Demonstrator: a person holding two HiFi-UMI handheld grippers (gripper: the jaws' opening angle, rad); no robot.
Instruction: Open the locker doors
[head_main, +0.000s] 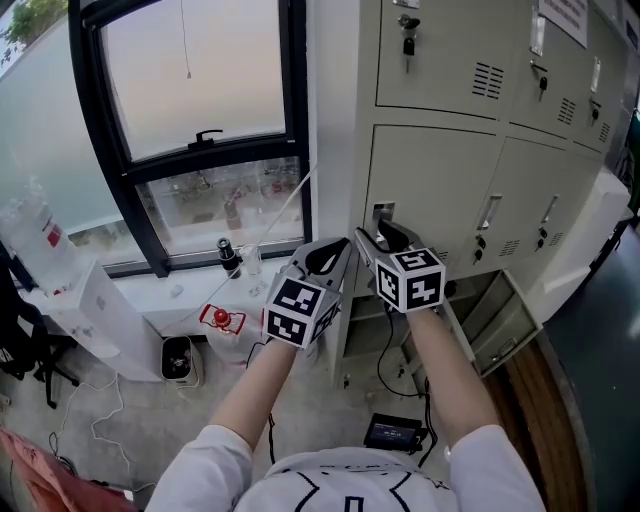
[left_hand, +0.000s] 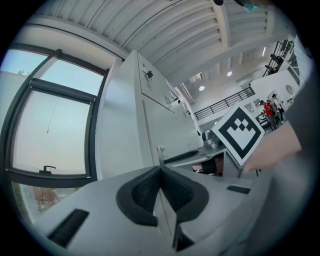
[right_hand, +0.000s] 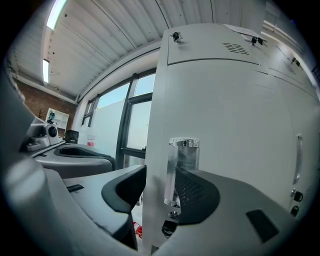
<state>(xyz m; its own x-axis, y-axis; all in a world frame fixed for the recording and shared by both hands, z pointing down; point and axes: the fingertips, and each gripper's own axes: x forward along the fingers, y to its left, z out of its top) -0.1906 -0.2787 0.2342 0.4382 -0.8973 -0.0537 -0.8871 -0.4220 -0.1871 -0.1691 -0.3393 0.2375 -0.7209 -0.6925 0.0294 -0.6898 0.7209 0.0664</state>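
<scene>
Now between right tongs (right_hand: 161, 186): locker handle (right_hand: 177, 165).

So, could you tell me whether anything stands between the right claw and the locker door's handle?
Nothing visible does. The handle sits between the open jaws of the right claw. The left claw is off to the side, shut and empty.

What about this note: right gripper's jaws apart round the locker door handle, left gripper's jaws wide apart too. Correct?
Not quite. The jaws of the left gripper are closed together with nothing between them; the left gripper view shows it. The rest holds: the jaws of the right gripper stand apart round the handle on the locker door.
</scene>
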